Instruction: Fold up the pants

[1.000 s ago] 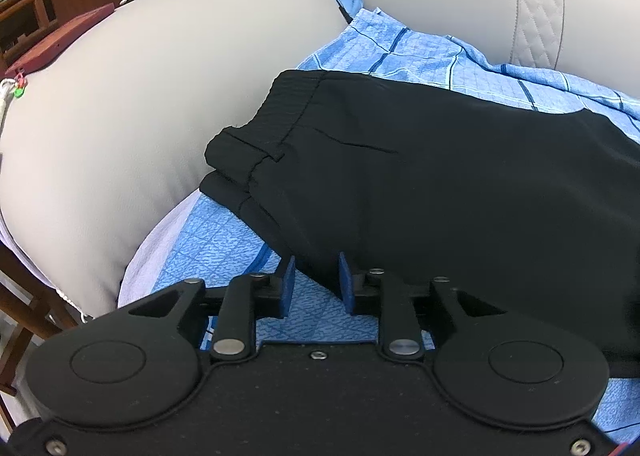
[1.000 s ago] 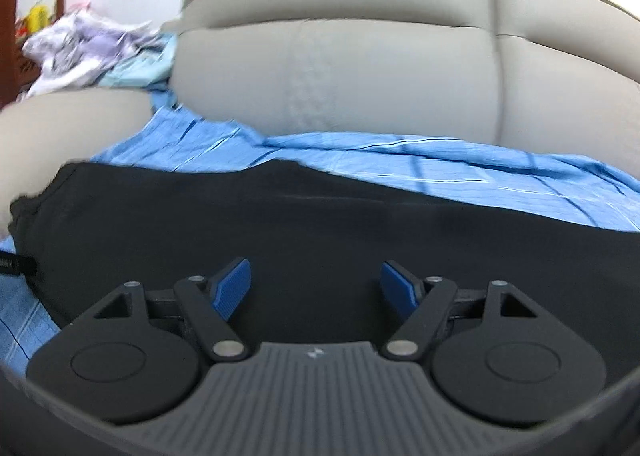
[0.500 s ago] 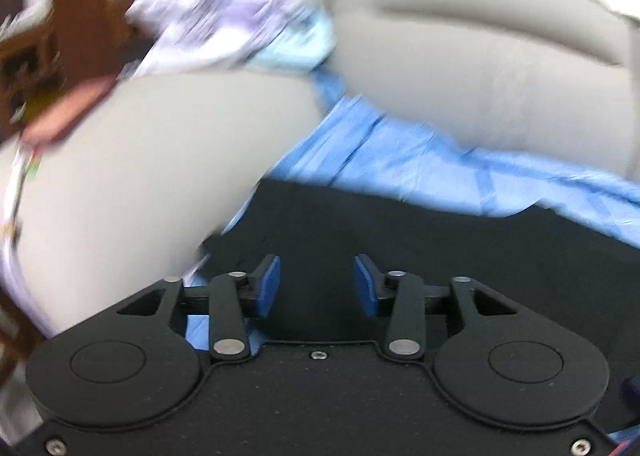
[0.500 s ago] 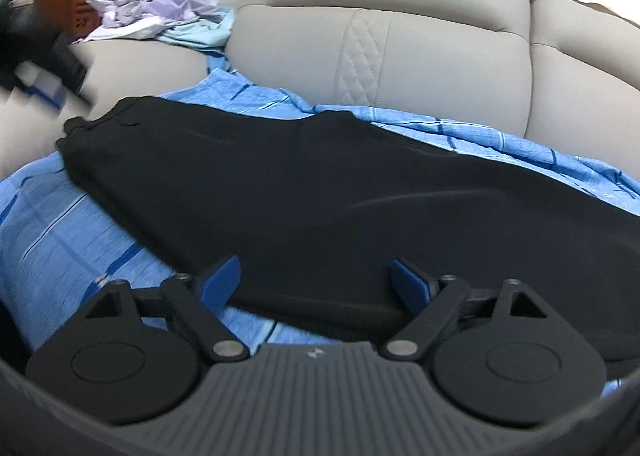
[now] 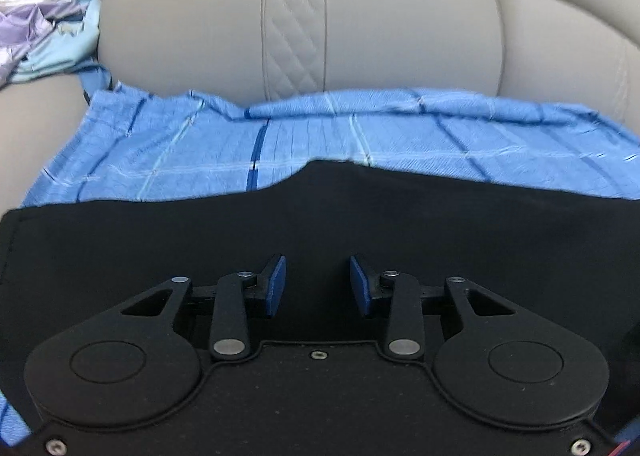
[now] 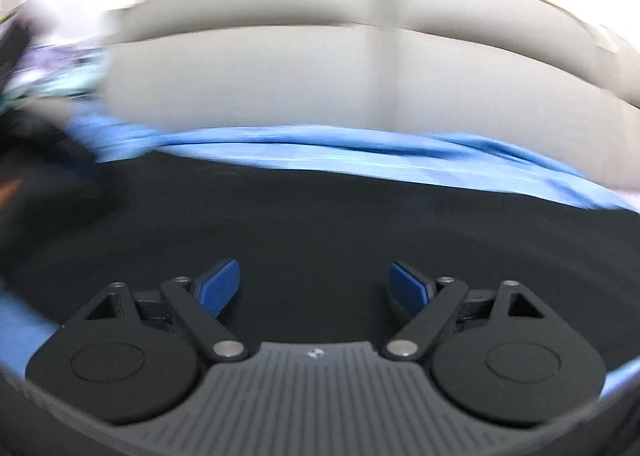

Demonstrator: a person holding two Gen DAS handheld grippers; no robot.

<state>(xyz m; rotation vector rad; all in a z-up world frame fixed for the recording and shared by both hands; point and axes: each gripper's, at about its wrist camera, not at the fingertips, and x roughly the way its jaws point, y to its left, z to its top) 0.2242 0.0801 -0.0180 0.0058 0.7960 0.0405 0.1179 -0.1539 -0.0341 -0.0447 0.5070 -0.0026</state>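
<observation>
1 pair of black pants (image 5: 360, 216) is counted, spread over 1 blue checked sheet (image 5: 200, 144) on 1 beige sofa (image 5: 380, 24). 2 grippers are seen, the left gripper (image 5: 318, 282) and the right gripper (image 6: 316, 282), each with 2 blue pads (image 5: 276, 284) set apart with nothing between them. 1 heap of pale clothes (image 5: 44, 36) is counted at the sofa's left end; the number of pieces in it cannot be made out.

The pants (image 5: 320, 224) lie across the sheet (image 5: 200, 148) on the sofa seat, the backrest (image 5: 296, 16) behind at twelve o'clock, a clothes heap (image 5: 44, 40) at ten o'clock.
</observation>
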